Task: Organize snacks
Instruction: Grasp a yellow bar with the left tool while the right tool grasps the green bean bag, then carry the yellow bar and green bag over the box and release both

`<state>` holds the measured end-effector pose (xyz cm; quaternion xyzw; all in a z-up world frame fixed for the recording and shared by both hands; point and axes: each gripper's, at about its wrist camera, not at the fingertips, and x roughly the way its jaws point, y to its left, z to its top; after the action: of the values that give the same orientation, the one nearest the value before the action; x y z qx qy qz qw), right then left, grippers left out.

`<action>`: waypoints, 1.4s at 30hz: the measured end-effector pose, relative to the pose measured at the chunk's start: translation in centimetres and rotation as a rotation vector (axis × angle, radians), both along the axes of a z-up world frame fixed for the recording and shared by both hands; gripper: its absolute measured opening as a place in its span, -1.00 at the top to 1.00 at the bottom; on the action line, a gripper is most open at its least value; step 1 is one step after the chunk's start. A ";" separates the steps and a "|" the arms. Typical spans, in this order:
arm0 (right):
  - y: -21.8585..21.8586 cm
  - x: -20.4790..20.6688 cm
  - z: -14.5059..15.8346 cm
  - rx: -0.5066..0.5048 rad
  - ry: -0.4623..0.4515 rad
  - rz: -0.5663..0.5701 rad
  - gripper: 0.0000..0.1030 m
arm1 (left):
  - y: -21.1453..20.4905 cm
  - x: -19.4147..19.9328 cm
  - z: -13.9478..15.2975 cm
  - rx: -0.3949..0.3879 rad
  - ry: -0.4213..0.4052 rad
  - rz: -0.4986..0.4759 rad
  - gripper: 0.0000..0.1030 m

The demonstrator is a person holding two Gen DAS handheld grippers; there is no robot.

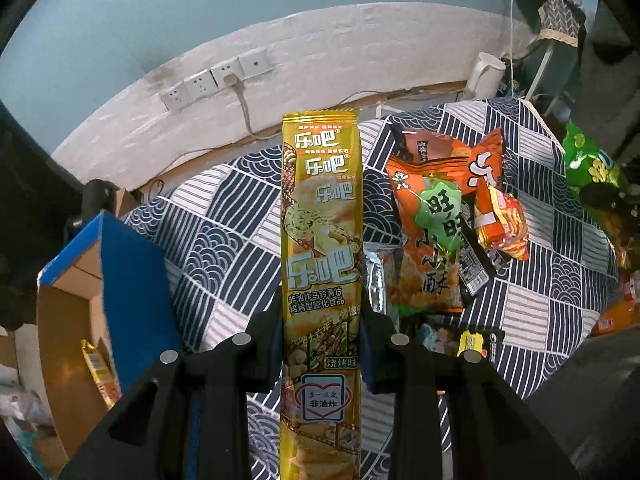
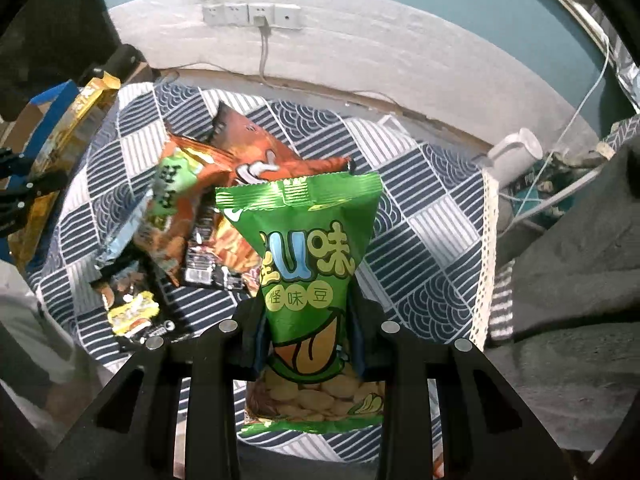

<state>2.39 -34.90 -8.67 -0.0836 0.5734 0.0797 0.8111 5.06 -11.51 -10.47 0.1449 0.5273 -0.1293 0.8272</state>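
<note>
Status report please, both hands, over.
Left tongs shut on yellow chip pack. Right tongs shut on green bean bag. Blue box open at left; orange snack pile on the cloth.

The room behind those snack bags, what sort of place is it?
Probably a lived-in home room: a table under a navy patterned tablecloth, a row of wall sockets on a worn white wall, and a white electric kettle.
</note>
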 end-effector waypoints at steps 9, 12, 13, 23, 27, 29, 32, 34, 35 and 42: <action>2.0 0.2 2.4 0.031 -0.045 0.028 0.42 | 1.0 -1.9 2.8 -0.005 -0.060 0.003 0.41; 2.9 0.2 3.0 0.037 -0.054 0.046 0.42 | 1.3 -2.5 3.6 -0.012 -0.081 -0.001 0.41; 3.2 0.2 3.1 0.039 -0.055 0.050 0.42 | 1.5 -2.7 3.9 -0.009 -0.089 0.000 0.41; 6.8 0.5 4.3 0.066 -0.059 0.108 0.42 | 3.9 -3.9 5.5 -0.012 -0.135 0.025 0.41; 8.7 0.9 4.8 0.079 -0.062 0.138 0.42 | 5.3 -4.3 6.0 -0.017 -0.148 0.041 0.41; 9.9 1.1 5.0 0.084 -0.060 0.157 0.42 | 6.0 -4.5 6.1 -0.015 -0.153 0.052 0.41; 11.8 1.4 5.4 0.091 -0.060 0.185 0.42 | 7.3 -4.7 6.3 -0.018 -0.159 0.072 0.41; 12.8 1.6 5.5 0.096 -0.059 0.198 0.42 | 8.2 -4.8 6.3 -0.020 -0.162 0.086 0.41; 13.5 1.8 5.6 0.100 -0.058 0.209 0.42 | 8.6 -4.9 6.3 -0.021 -0.164 0.092 0.41; 18.3 2.6 6.0 0.109 -0.050 0.281 0.42 | 12.0 -5.3 6.2 -0.016 -0.172 0.142 0.41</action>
<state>5.03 -16.59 -2.70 -0.1209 0.5304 0.2213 0.8094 -0.22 0.49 -4.27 0.1110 0.4624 -0.0616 0.8775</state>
